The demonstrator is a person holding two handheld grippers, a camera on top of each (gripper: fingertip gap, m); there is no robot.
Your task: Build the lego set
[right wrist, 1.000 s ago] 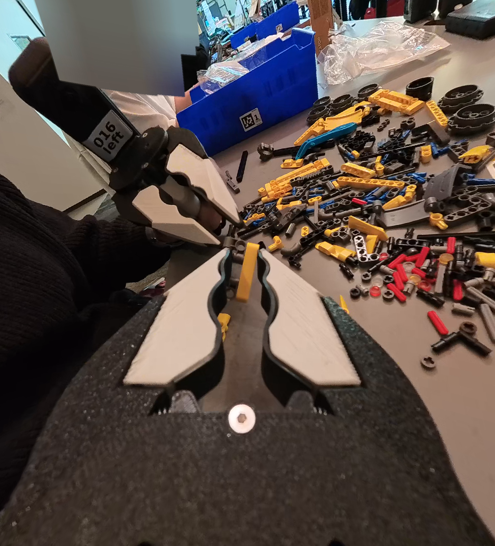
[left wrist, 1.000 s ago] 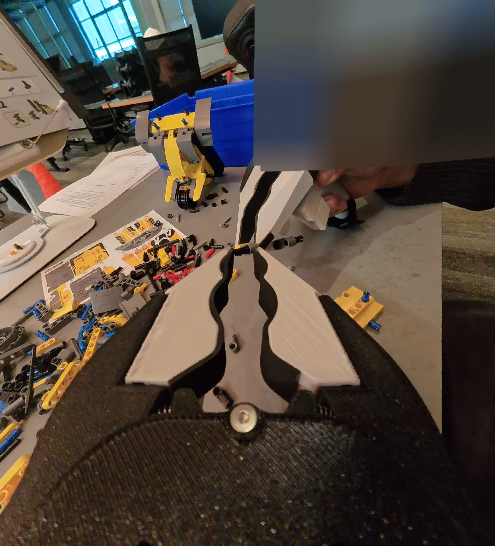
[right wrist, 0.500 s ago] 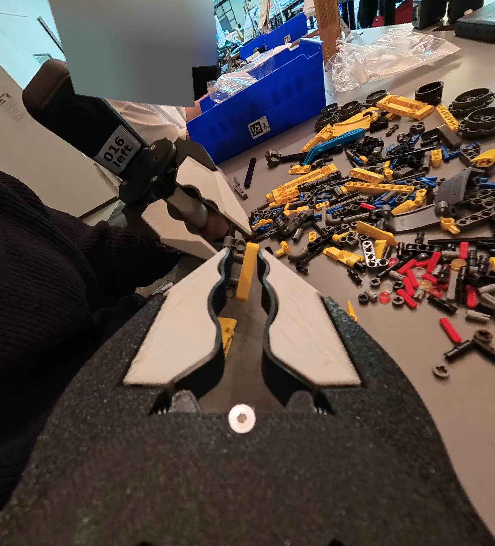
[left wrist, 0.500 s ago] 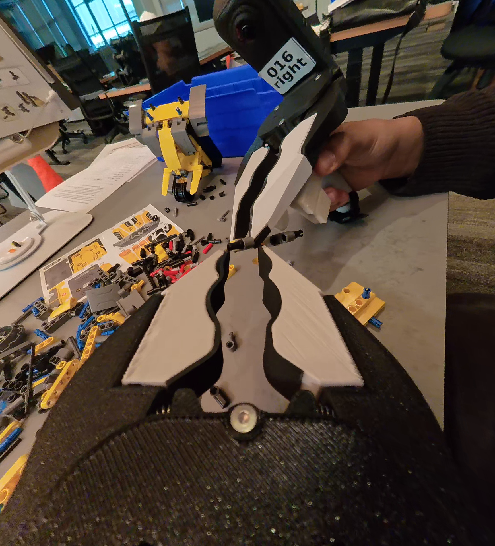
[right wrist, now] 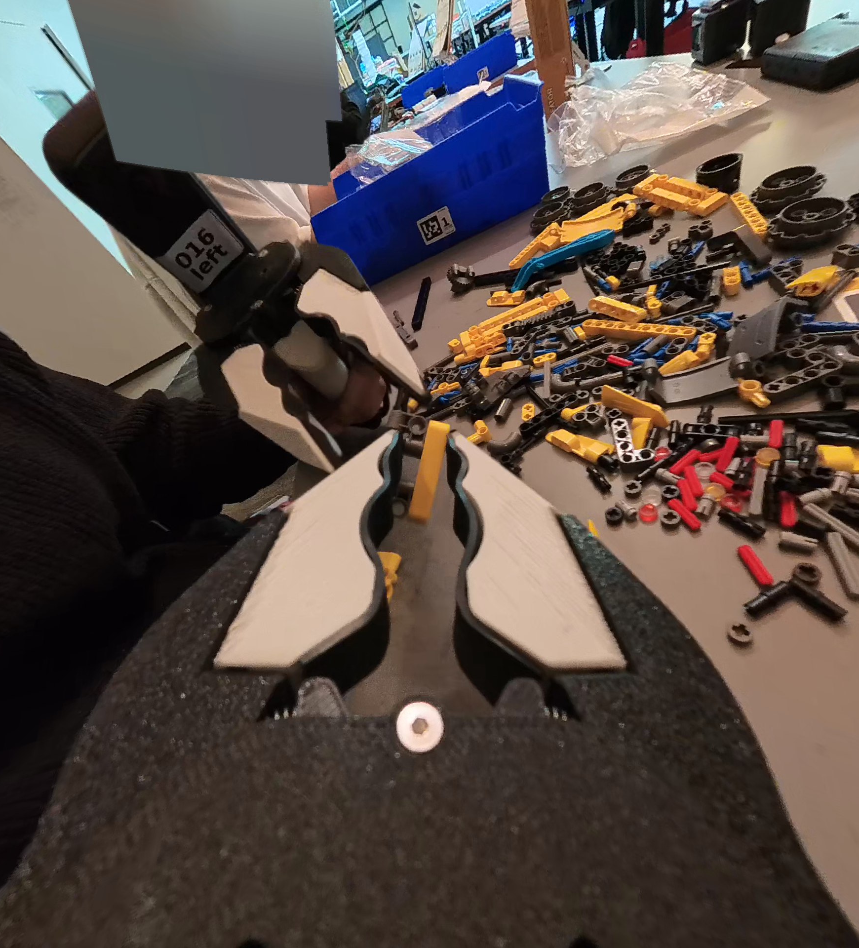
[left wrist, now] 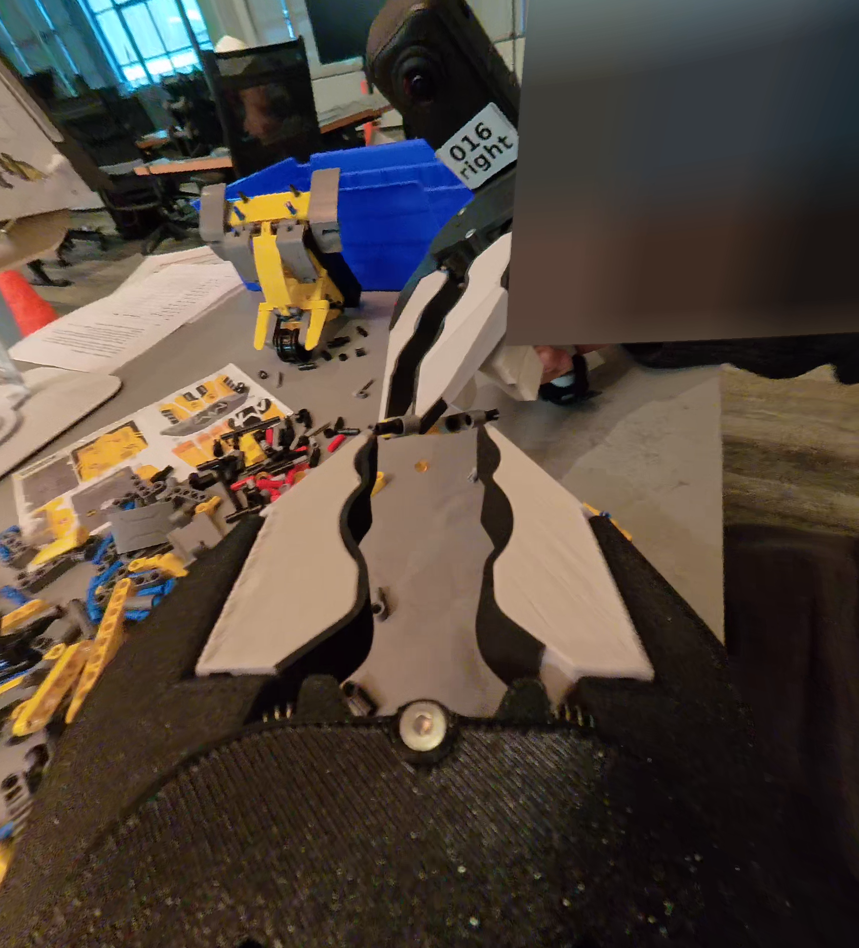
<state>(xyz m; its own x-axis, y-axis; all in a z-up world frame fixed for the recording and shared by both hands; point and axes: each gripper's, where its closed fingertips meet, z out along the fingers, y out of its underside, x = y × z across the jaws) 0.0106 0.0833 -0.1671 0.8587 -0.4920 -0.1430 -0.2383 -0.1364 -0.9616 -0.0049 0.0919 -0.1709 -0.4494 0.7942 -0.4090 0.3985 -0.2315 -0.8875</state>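
Observation:
My right gripper [right wrist: 423,436] is shut on a yellow beam [right wrist: 430,472] that stands up between its fingers, with a grey connector [right wrist: 416,423] at its far end. In the left wrist view the right gripper [left wrist: 407,410] points down and holds a black axle with grey connectors [left wrist: 432,423] crosswise. My left gripper [left wrist: 427,433] is open, its tips on either side of that axle piece. In the right wrist view the left gripper [right wrist: 378,428] sits just left of the yellow beam, jaws apart.
Loose yellow, black, blue and red parts [right wrist: 673,359] cover the grey table [left wrist: 622,461]. A part-built yellow and grey model [left wrist: 289,267] stands before a blue bin [left wrist: 391,215]. A sticker sheet [left wrist: 125,451] and papers [left wrist: 135,318] lie left. Plastic bags [right wrist: 648,107] lie far back. The tips of both grippers are at nearly the same place.
My left gripper's jaws have spread apart from nearly closed on the axle piece. The right gripper stays shut on the yellow beam and has tilted a little.

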